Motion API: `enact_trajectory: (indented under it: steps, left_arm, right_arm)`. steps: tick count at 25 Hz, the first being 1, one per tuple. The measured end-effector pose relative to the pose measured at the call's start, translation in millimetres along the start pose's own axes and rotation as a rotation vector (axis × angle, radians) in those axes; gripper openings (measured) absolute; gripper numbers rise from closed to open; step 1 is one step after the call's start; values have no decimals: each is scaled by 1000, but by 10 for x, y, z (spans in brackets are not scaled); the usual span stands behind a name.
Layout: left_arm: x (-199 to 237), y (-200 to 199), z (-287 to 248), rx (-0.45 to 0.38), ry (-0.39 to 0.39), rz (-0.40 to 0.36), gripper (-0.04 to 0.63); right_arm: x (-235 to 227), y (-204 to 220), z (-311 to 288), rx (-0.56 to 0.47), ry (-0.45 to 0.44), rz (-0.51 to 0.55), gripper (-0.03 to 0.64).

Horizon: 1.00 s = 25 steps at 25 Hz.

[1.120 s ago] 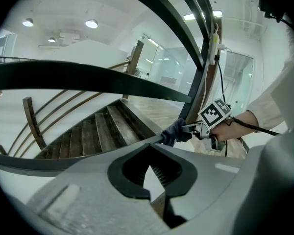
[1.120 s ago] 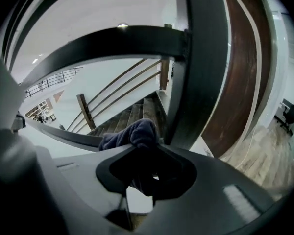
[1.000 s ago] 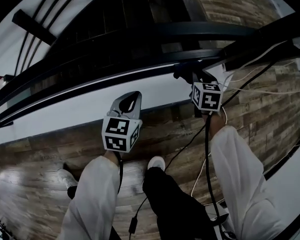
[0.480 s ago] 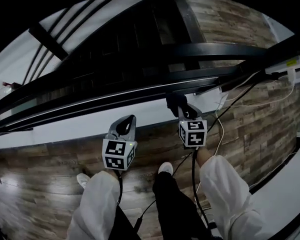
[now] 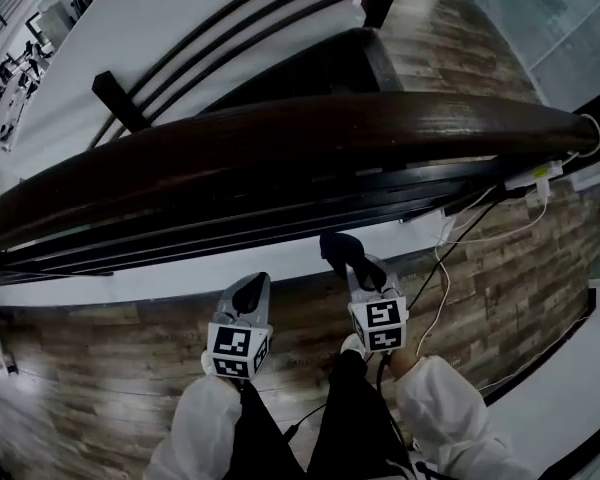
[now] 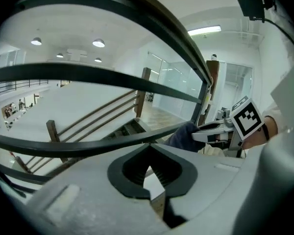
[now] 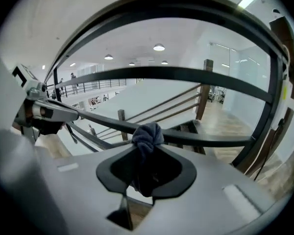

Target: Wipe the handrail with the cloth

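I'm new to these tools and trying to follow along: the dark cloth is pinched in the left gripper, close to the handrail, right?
Not quite. The dark cloth is pinched in the right gripper, not the left one. The right gripper view shows it bunched between those jaws, while the left gripper holds nothing. The rest stands: the cloth is close to the handrail.

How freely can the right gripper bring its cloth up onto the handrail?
Probably yes, freely: the right gripper, shut on the cloth, is below the handrail on the person's side, and nothing shows between them.
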<state>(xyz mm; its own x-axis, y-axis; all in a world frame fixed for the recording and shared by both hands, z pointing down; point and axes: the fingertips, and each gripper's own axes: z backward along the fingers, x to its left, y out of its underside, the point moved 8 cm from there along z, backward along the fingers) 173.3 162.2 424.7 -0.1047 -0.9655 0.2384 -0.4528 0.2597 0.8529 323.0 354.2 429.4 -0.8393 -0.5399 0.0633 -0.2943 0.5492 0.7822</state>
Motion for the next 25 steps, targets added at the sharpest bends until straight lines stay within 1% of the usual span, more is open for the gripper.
enact_trajectory:
  steps: [3,5,9,15,21,23,25]
  left_arm:
    - [177,-292,459,-36,-23,15,0]
    - [272,-501,749,-63,-24,14,0]
    - [404,-880,1347,-118,-1,-33,0]
    - [809,-1281,2295,-217,-12,-65,0]
    - [1082,-1562,3030,-269,1,-122,0]
    - [1114,-1667,3205,-280,10,-139,-1]
    - [1090,-1786,3342,-296,12,-139,-2]
  right_arm:
    - [420,-369,321,-22,-24,-29,80]
    - [691,-579,499,-40,-47,-30,80]
    - [1216,-1092,872,-101,-62,-13,80]
    - [2114,-1778,1386,-212,-67,6,80]
    - [2792,-2237,1828,-301,-36,7,80]
    - [2959,-2381,1957,-324,-36,-4,80]
    - [3064,-2533,2099,-347,-49,-3,80]
